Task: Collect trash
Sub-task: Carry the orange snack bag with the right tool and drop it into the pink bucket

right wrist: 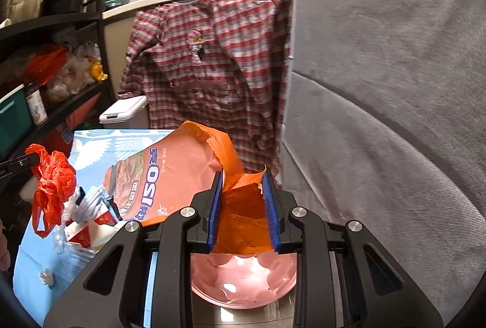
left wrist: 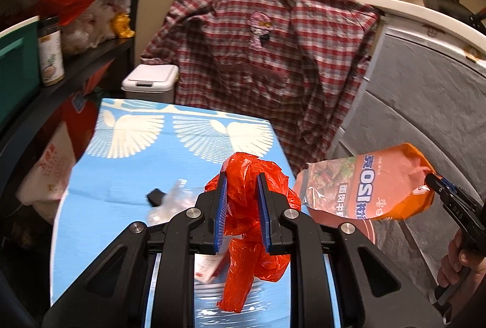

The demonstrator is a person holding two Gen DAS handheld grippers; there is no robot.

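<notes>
My left gripper (left wrist: 242, 180) is shut on a crumpled red plastic bag (left wrist: 249, 206), which hangs down between its blue pads above a light blue box (left wrist: 170, 151). In the right wrist view the same red bag (right wrist: 51, 185) dangles at the far left. My right gripper (right wrist: 243, 180) is shut on the torn top of an orange food pouch (right wrist: 170, 173) with printed lettering. The left wrist view shows that pouch (left wrist: 364, 188) held in the air at the right, with a hand (left wrist: 455, 264) below it. Clear wrappers (left wrist: 173, 200) and a small red-and-white carton (right wrist: 82, 230) lie on the box.
A white lidded bin (left wrist: 150, 83) stands behind the box. A plaid shirt (left wrist: 258, 54) hangs over the counter edge. Dark shelves (left wrist: 76, 60) with jars and bags fill the left. A grey upholstered surface (right wrist: 379, 115) stands at the right. A pink tub (right wrist: 243, 279) sits below my right gripper.
</notes>
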